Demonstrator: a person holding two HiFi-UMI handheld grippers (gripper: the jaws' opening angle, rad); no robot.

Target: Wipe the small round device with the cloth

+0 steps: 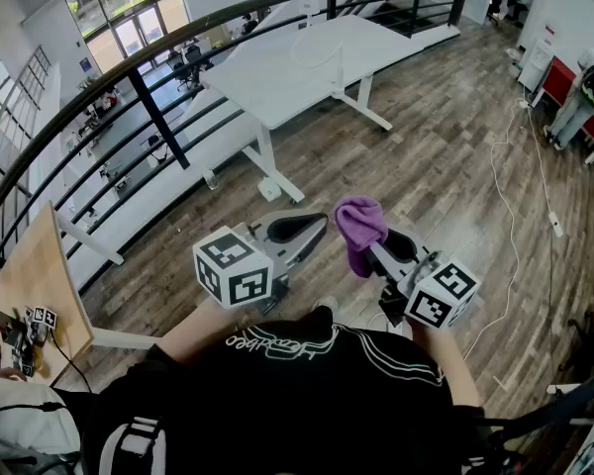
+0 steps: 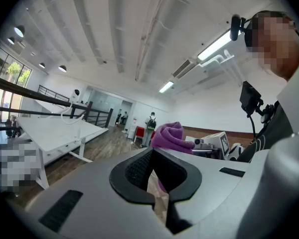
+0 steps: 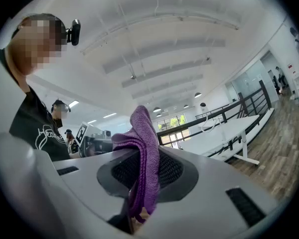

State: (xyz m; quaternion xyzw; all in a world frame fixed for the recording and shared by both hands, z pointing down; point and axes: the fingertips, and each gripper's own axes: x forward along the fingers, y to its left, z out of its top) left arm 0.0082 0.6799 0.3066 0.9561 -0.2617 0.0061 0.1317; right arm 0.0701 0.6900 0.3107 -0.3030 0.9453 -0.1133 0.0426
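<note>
Holds the left gripper [image 1: 295, 229] in front of the chest, clenched on nothing, seemingly spare until something needs steadying. Grips the cloth [image 1: 359, 228] in the right gripper [image 1: 386, 255], jaws clamped on its lower folds and the bulk bunched beyond the tips (probably to offer a soft pad for wiping). Shows no small round device in any view, so cannot place it relative to either pair of jaws
</note>
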